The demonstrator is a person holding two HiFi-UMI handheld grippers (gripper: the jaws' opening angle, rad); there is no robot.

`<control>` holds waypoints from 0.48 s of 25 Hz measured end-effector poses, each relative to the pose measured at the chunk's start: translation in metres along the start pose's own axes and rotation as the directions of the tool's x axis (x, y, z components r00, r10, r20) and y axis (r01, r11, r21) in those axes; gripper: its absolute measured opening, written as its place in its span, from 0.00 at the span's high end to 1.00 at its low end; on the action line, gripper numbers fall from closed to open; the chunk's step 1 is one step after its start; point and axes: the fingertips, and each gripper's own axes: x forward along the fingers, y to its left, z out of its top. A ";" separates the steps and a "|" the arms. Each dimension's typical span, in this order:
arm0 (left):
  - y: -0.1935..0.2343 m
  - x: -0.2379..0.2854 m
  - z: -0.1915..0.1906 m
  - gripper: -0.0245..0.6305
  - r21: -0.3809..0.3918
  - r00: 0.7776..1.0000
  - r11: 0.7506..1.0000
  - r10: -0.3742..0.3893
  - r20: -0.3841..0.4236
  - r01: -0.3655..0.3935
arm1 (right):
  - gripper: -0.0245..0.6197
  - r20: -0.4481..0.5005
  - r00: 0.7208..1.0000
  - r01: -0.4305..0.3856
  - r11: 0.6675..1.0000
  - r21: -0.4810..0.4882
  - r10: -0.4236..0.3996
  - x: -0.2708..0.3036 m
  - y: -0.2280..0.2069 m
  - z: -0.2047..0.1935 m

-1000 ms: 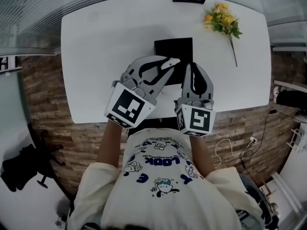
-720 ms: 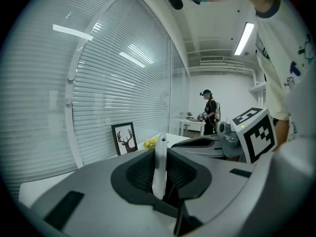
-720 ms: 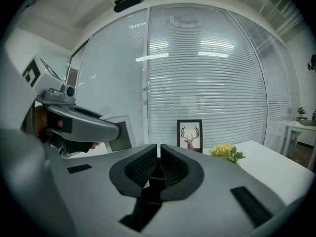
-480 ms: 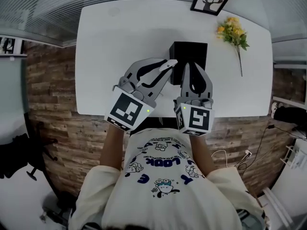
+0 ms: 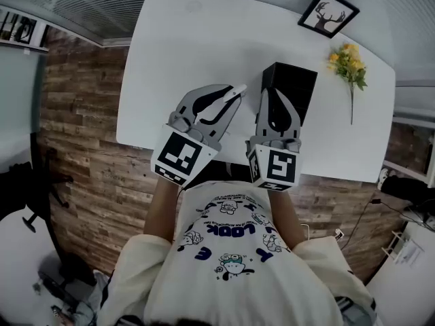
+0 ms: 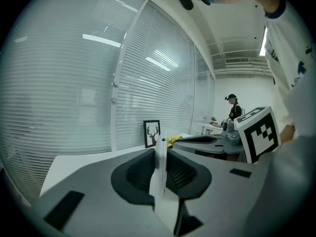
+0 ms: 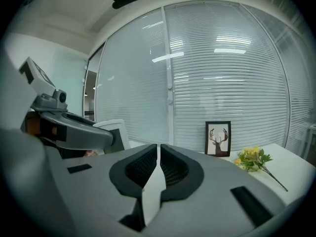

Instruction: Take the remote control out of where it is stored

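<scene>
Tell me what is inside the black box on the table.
Nothing inside can be made out. The black box looks uniformly dark in the head view, and the right gripper covers part of its near side. No remote control shows anywhere.

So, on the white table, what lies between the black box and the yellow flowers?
Nothing. In the head view, the stretch of white table between the black box and the yellow flowers is bare.
</scene>
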 end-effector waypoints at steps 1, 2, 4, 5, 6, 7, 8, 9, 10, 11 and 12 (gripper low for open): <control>0.002 -0.004 -0.003 0.85 -0.008 1.000 1.000 0.015 0.000 -0.015 | 0.90 0.000 1.000 -0.008 1.000 -0.002 0.008 0.001 0.005 0.001; 0.004 -0.007 -0.005 0.85 -0.015 1.000 0.999 0.030 -0.001 -0.030 | 0.90 0.001 1.000 -0.015 1.000 -0.004 0.015 0.001 0.009 0.001; 0.006 -0.012 -0.011 0.85 -0.030 0.999 0.998 0.052 -0.002 -0.052 | 0.90 0.002 1.000 -0.027 1.000 -0.008 0.027 0.002 0.016 0.001; 0.007 -0.015 -0.013 0.85 -0.040 0.998 0.997 0.059 -0.001 -0.059 | 0.90 0.001 1.000 -0.032 0.999 -0.011 0.032 0.003 0.020 0.001; 0.008 -0.017 -0.015 0.85 -0.050 0.998 0.997 0.066 0.000 -0.066 | 0.90 0.000 0.999 -0.036 0.999 -0.013 0.036 0.003 0.023 0.001; 0.009 -0.019 -0.017 0.85 -0.058 0.997 0.996 0.073 0.000 -0.073 | 0.90 0.000 0.999 -0.042 0.999 -0.015 0.042 0.004 0.026 0.001; 0.010 -0.020 -0.019 0.85 -0.065 0.997 0.995 0.082 0.000 -0.082 | 0.90 -0.001 0.999 -0.047 0.999 -0.016 0.047 0.004 0.028 0.001; 0.011 -0.021 -0.022 0.85 -0.069 0.996 0.993 0.091 -0.001 -0.091 | 0.90 -0.002 0.999 -0.052 0.999 -0.017 0.052 0.005 0.031 0.001; 0.012 -0.022 -0.024 0.85 -0.073 0.995 0.992 0.099 -0.002 -0.099 | 0.90 -0.003 0.998 -0.057 0.998 -0.018 0.057 0.006 0.032 0.000; 0.014 -0.023 -0.026 0.85 -0.078 0.994 0.991 0.107 -0.003 -0.107 | 0.90 -0.004 0.998 -0.061 0.998 -0.019 0.061 0.007 0.034 0.000; 0.015 -0.025 -0.028 0.85 -0.083 0.993 0.990 0.115 -0.003 -0.115 | 0.90 -0.004 0.998 -0.064 0.998 -0.021 0.064 0.007 0.036 0.000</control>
